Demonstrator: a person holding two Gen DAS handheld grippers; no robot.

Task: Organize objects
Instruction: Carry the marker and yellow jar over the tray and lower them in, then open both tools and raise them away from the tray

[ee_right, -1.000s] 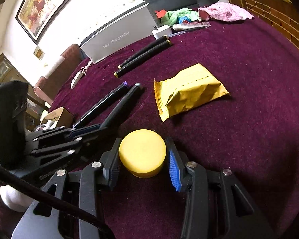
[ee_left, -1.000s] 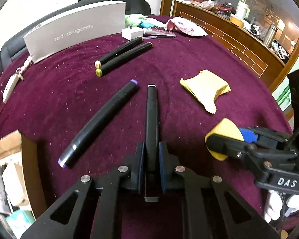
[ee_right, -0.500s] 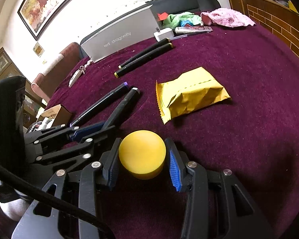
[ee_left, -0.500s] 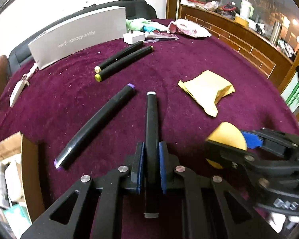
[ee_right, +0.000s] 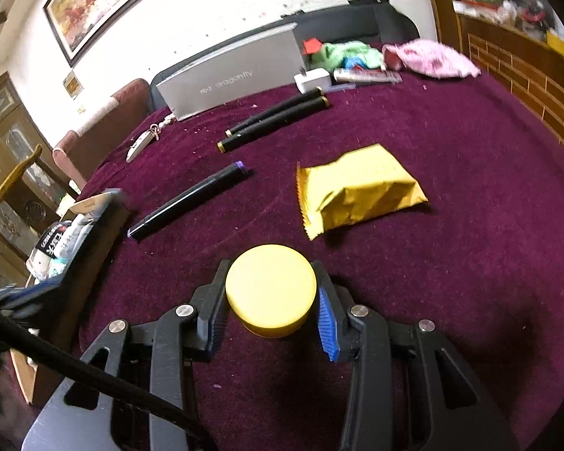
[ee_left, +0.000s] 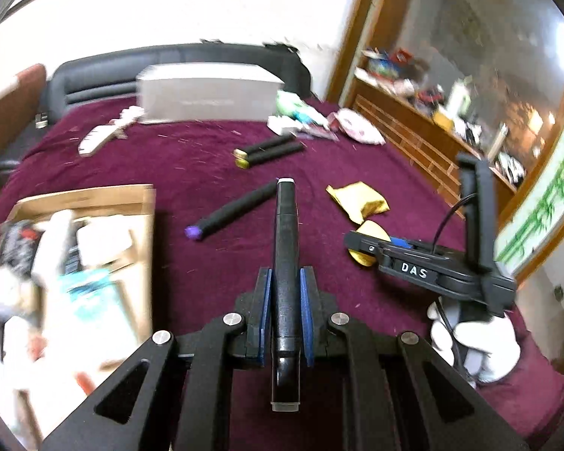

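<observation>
In the left wrist view, the left gripper (ee_left: 285, 300) has its jaws clenched on a black marker (ee_left: 286, 248), raised over the counter (ee_left: 191, 165) beside what looks like a blurred cardboard box (ee_left: 94, 203) at the left edge. In the right wrist view, the right gripper (ee_right: 270, 312) grips a yellow round container (ee_right: 270, 285) between its jaws, just above the counter's near edge, with a yellow packet (ee_right: 361, 191) beyond.

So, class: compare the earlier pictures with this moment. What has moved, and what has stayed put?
The left claw, shut on the black marker, has lifted and swung left, bringing the cardboard box into view. The right claw keeps its grip on the yellow lid. The purple-tipped marker and yellow packet lie unchanged.
</observation>
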